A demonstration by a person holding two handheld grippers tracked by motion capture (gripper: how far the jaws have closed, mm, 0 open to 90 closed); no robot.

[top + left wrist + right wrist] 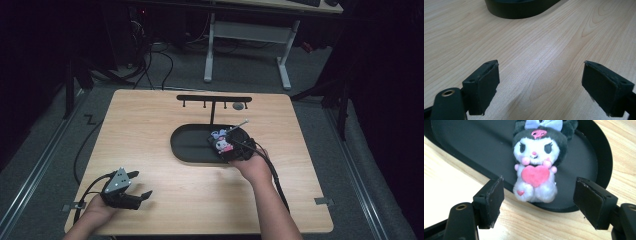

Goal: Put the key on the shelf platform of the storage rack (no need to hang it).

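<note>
The plush toy (535, 167) is small, with a white face, a black hood topped by a lilac bow, and a pink heart on its chest. It lies on its back at the near right end of the black oval tray (469, 147), its feet over the tray's rim.

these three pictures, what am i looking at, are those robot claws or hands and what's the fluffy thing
No robot: a person holds a two-jaw tool in each hand at a wooden table. The wide picture comes from a camera above the person. The other two come from cameras riding on each tool, looking along its black jaws. The left tool rests near the table's front edge, open, with nothing between its jaws. The right tool is open at a black oval tray, whose post carries a bar of hooks. A plush toy with a pink heart lies at the tray's rim, beyond the jaws, not gripped.
</note>
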